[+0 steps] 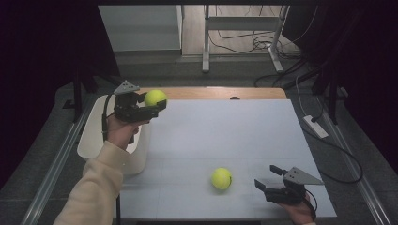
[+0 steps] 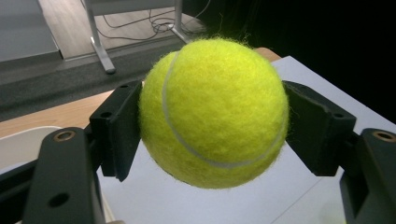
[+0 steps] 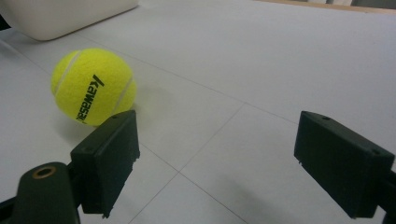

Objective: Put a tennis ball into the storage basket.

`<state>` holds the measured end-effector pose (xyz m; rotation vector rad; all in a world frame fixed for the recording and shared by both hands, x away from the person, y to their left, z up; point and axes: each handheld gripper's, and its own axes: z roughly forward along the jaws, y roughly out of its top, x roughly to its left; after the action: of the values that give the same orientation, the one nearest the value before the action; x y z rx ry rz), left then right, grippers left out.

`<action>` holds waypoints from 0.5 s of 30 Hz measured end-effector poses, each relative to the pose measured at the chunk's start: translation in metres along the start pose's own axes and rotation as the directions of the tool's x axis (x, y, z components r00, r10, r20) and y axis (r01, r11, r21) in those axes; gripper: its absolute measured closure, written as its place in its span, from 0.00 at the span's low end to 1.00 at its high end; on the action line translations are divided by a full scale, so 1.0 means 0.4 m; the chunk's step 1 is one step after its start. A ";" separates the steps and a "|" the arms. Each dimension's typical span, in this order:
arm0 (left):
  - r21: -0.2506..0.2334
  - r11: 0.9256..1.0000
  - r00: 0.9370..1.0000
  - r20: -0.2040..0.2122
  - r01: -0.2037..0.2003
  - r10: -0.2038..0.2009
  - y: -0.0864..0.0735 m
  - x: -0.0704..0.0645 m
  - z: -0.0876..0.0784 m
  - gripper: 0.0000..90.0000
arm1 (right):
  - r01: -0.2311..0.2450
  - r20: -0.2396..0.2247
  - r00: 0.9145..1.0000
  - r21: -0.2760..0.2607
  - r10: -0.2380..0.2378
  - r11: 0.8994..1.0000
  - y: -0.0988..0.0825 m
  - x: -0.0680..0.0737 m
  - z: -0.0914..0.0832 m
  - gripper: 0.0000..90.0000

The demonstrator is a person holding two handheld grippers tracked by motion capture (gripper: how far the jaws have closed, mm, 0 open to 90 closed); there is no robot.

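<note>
A: From the high view, what did you make of it?

B: The left gripper (image 1: pixel 151 108) was raised over the far left corner of the white-topped bench (image 1: pixel 225 136), its jaws closed on a fuzzy yellow-green tennis ball (image 1: pixel 155 97). Just beside and below it stood a cream plastic bin (image 1: pixel 91 136) against the bench's left edge. A second yellow-green tennis ball with black lettering (image 1: pixel 221 178) lay on the bench near the front, and the right gripper (image 1: pixel 268 177) rested a little to its right with its jaws spread and nothing between them.

A: And the left gripper view?

B: The held ball (image 2: pixel 212 112) sat between the two black jaws, pressed on both sides at about its widest part, with most of it standing proud of the pads. The bench surface (image 2: pixel 261 196) was under it, not the bin, whose rim (image 2: pixel 23 140) showed at the lower left.

A: So a release there would have missed?

B: I'd judge so. Let go over the bench, the ball would likely bounce and roll, perhaps off the edge. The felt is springy too, so a loose squeeze could let it squirt out.

A: The right gripper view?

B: The lettered ball (image 3: pixel 93 86) lay off to the left of the open jaws, just beyond the left pad (image 3: pixel 109 161) and not between them. Closing from there could clip its side and send it rolling away.
</note>
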<state>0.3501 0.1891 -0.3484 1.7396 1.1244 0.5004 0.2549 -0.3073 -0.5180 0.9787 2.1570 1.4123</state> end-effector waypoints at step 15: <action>0.008 1.000 0.998 -0.057 0.020 -0.020 0.009 0.049 -0.006 0.30 | 0.001 0.002 1.000 0.002 -0.001 1.000 0.000 -0.001 0.000 0.15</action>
<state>0.3596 0.2069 -0.3470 1.7290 1.1843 0.5366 0.2552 -0.3075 -0.5180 0.9797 2.1576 1.4084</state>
